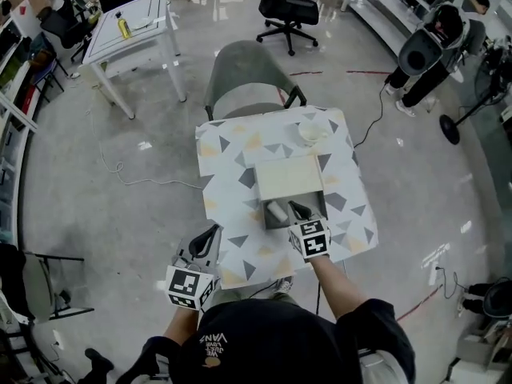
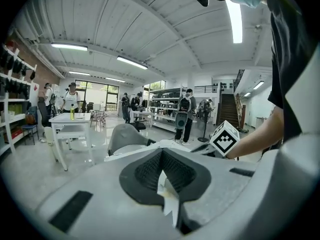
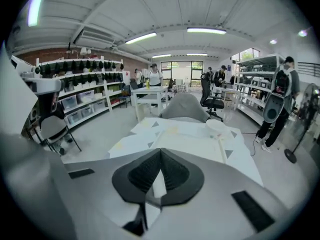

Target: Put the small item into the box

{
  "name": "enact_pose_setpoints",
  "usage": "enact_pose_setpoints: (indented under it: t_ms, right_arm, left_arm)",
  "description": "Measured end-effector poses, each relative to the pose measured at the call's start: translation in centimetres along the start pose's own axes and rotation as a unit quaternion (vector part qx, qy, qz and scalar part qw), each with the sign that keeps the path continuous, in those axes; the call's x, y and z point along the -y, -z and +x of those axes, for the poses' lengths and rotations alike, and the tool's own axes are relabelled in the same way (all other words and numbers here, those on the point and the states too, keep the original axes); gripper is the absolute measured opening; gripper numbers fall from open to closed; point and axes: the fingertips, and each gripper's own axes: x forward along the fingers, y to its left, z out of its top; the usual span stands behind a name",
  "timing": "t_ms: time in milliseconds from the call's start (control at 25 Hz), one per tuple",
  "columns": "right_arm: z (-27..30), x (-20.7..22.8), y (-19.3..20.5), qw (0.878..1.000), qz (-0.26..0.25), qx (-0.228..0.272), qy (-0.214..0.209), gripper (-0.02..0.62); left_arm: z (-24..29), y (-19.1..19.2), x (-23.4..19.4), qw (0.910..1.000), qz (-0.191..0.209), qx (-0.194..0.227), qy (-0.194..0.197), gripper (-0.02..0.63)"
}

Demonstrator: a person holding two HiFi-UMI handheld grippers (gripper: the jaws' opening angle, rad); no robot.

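On the patterned table (image 1: 232,154) stands an open box (image 1: 314,218) with its pale lid (image 1: 288,178) laid back behind it. A small light item (image 1: 276,210) lies inside at the left. My right gripper (image 1: 298,210) hangs over the box's front part, to the right of the item, its jaws shut with nothing between them (image 3: 160,156). My left gripper (image 1: 210,235) sits over the table's near left part, apart from the box, also shut and empty (image 2: 162,158). Past the right jaws I see the lid (image 3: 192,145).
A white bowl (image 1: 312,132) sits at the table's far right, also seen from the right gripper (image 3: 216,128). A grey chair (image 1: 248,78) stands behind the table. A white table (image 1: 132,26), an office chair (image 1: 286,10) and people stand farther off.
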Motion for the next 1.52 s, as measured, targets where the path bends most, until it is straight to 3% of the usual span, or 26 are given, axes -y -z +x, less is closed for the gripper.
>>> enact_pose_setpoints:
  t_ms: [440,800,1120,1520]
  right_arm:
    - [-10.3,1.1,-3.2,0.988,0.078,0.122,0.062,0.000]
    - [-18.1,1.2,-5.1,0.961,0.133,0.209,0.119,0.000]
    - [-23.4,0.7,-5.0,0.940,0.153,0.251,0.171,0.000]
    - [-25.9,-0.7,-3.8,0.930,0.163,0.260,0.201,0.000]
  left_arm:
    - [2.6,-2.8,3.2,0.9952,0.047,0.018,0.084,0.006]
    - [3.6,-4.2,5.6,0.9849,0.077,0.029,0.153,0.006]
    - [3.8,-4.6,6.7,0.9760,0.091,0.032,0.195,0.006]
    - [3.9,-4.3,8.0,0.9662,0.106,0.029,0.233,0.006]
